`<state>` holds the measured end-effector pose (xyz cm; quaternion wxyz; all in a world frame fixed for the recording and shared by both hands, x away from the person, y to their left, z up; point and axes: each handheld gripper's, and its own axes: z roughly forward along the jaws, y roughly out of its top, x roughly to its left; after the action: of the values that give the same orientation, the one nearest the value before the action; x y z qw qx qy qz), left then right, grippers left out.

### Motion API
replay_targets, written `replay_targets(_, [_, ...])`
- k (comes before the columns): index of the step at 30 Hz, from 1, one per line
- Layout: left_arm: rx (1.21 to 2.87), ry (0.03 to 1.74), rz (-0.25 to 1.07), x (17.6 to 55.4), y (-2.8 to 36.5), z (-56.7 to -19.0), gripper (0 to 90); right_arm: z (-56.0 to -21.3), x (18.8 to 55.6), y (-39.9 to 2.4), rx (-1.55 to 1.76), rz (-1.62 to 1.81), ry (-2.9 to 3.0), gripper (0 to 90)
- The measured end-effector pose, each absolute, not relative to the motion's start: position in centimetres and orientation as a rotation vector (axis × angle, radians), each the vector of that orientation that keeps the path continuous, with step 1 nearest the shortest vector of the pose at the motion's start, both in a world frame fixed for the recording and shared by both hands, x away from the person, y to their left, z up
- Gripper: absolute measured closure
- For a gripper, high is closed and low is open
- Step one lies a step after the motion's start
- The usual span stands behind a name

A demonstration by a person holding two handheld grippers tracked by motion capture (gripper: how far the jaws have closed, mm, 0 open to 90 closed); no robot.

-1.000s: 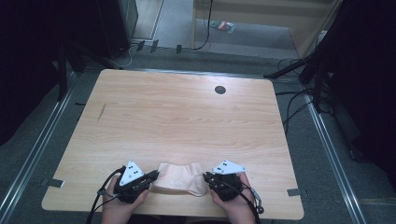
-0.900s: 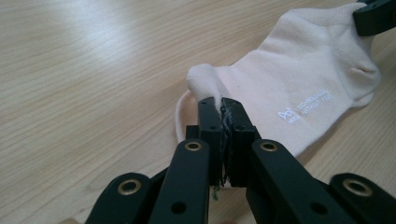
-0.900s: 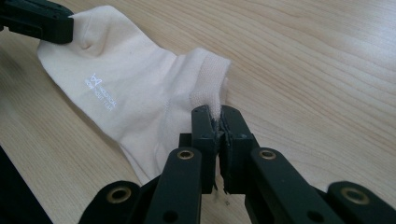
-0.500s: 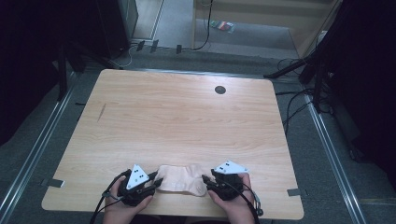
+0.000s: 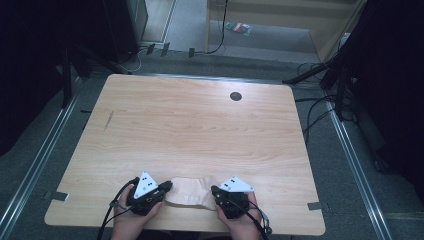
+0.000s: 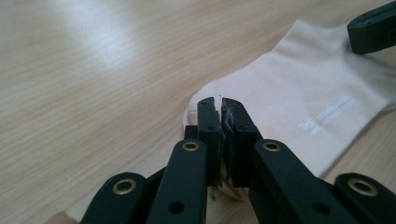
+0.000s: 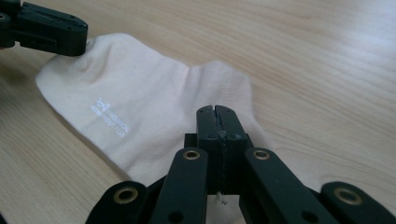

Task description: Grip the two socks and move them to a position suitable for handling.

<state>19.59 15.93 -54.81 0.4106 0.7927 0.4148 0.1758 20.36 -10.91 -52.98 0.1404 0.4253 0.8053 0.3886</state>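
Both pairs of jaws have just been closing and now stand pinched together; in the left gripper view the left gripper (image 6: pixel 221 103) has a fold of pale fabric caught between its pads, at the near edge of a cream ankle sock (image 6: pixel 299 98); in the right gripper view the right gripper (image 7: pixel 215 111) is clamped at the sock's opposite end, a thread or thin edge of cloth showing in the seam between the pads, though how much fabric it has I cannot tell.

Outward from there: the sock (image 5: pixel 189 191) lies flat on the wooden table (image 5: pixel 195 135), at about 6 o'clock of the tabletop, hard against the near edge, stretched between the two tools; the left gripper (image 5: pixel 161 188) sits at the sock's 9 o'clock, the right gripper (image 5: pixel 216 192) at its 3 o'clock; a small white printed mark (image 7: pixel 112 119) shows on the sole side; a dark round grommet (image 5: pixel 235 96) sits well apart at about 1 o'clock of the table.

Judged from this, the step in hand is taking hold of the sock by both ends; the next move, likely a lift or a fold, calls for both hands to rise together and keep the cloth taut, since a shallow pinch on the right could slip.
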Motion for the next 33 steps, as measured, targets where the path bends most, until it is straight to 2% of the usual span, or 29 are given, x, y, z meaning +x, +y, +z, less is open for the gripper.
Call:
replay_targets(4, [2.029, 1.050, 0.451, 19.6, 15.6, -55.2, 86.7, -54.2, 20.9, -10.3, 1.225, 1.045, 2.362, 90.0])
replay_targets(13, [2.057, 1.044, 0.532, 19.8, 15.4, -55.2, 89.2, -54.3, 22.3, -11.9, 1.252, 1.031, 2.321, 90.0])
replay_targets(17, [2.031, 1.075, 0.508, 20.1, 15.6, -55.3, 90.0, -54.3, 22.9, -12.7, 1.289, 1.044, 2.305, 90.0])
replay_targets(19, [2.026, 1.071, 0.521, 20.1, 15.5, -55.2, 87.1, -54.3, 23.0, -12.7, 1.304, 1.076, 2.305, 90.0])
replay_targets(22, [1.948, 1.045, 0.475, 20.0, 16.0, -54.8, 70.3, -54.1, 22.9, -12.8, 1.316, 1.138, 2.291, 86.5])
replay_targets(23, [1.923, 1.022, 0.490, 19.8, 16.1, -54.5, 67.9, -53.9, 22.8, -12.9, 1.317, 1.170, 2.275, 86.5])
replay_targets(27, [1.896, 0.975, 0.441, 19.4, 16.2, -54.0, 68.2, -53.1, 22.5, -12.9, 1.288, 1.216, 2.222, 89.4])
replay_targets(33, [1.962, 0.942, 0.402, 19.1, 15.4, -54.6, 71.1, -53.3, 22.5, -12.5, 1.275, 1.201, 2.235, 90.0])
